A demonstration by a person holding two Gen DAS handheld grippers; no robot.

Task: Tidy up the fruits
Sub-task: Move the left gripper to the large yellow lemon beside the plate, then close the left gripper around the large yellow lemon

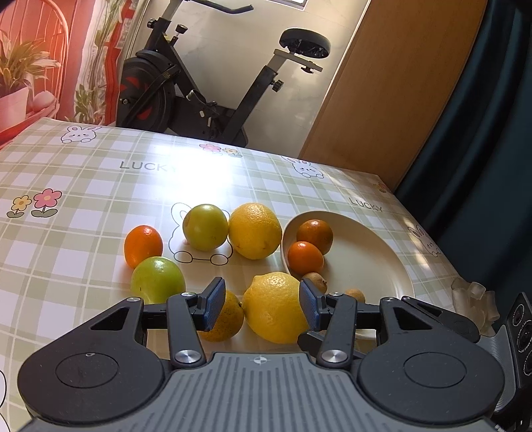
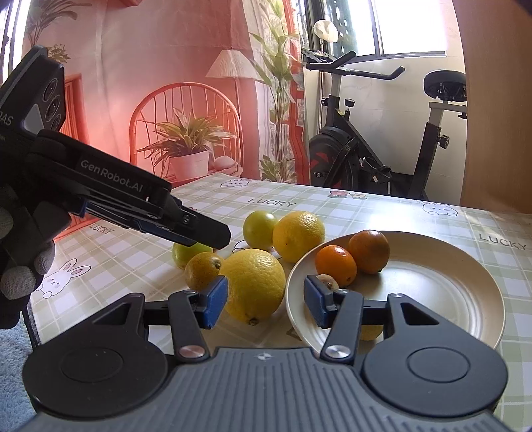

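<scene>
1. two hand-held grippers, both part open and empty: left hand-held gripper [image 1: 262, 307], right hand-held gripper [image 2: 266, 304].
2. large lemon [image 1: 274, 307] lies just ahead of the left one, long axis crosswise, beside the plate [image 1: 372, 262].
3. left is nearer; desk [image 1: 83, 172] bears the rest.

Bright daylight via window [image 2: 409, 26], glare patch on tablecloth [image 1: 186, 166], fisheye edge warp, sharp focus
</scene>
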